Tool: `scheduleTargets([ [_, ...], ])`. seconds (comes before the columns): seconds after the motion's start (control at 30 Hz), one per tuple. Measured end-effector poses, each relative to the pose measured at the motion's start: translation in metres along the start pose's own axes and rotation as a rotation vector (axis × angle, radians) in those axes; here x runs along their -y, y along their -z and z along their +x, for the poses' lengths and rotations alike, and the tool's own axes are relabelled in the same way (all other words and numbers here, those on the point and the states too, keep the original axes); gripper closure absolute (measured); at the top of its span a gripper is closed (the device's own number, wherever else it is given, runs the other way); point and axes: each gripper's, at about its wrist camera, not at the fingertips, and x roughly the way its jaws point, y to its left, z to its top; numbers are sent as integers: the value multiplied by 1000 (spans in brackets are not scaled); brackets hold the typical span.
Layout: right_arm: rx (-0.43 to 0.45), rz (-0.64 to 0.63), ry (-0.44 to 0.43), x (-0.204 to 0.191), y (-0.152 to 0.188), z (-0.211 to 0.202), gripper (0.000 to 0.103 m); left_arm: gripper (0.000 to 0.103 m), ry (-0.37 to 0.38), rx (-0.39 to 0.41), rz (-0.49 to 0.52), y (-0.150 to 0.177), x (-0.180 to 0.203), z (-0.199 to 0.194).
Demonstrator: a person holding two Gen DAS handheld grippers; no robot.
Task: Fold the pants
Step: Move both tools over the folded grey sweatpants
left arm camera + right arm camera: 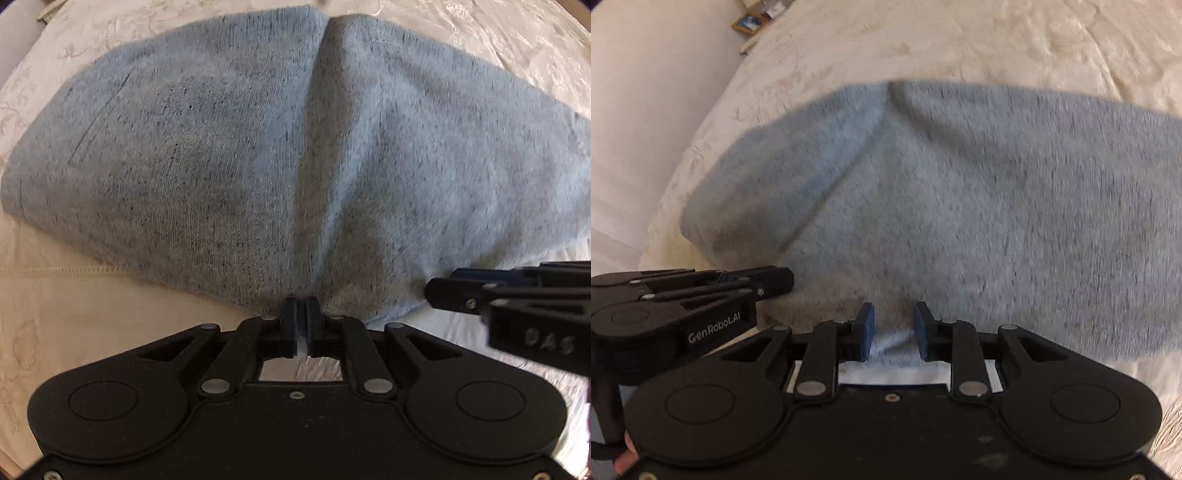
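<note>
Light blue-grey pants [229, 155] lie spread on a cream bedspread [74, 295], with a long fold ridge running up the middle. My left gripper [302, 317] is shut on the near edge of the pants. My right gripper [894, 325] is partly open, its blue pads on either side of a bit of the pants' near edge [894, 338]. The pants fill the middle of the right wrist view [960, 206]. Each gripper shows in the other's view: the right one [443, 291] beside the left, the left one [775, 282] at the pants' edge.
The bedspread's left edge [665, 192] drops off to a pale floor or wall. A small framed picture [748, 23] and other items lie far off at the top left. White cloth [461, 343] lies under the right gripper.
</note>
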Motion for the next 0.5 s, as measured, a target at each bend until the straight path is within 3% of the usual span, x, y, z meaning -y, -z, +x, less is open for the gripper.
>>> scheduleTargets([
  [0.13,2,66,-22,8,17,-12,79,89,18,39,2,11,-5,-12],
  [0.3,139,112,-56,2,7,-36,76,89,-27,114,47,12,-21,-45],
  [0.5,151,27,-67,-29,-12,-18,76,88,-107,249,122,-24,-64,-85],
])
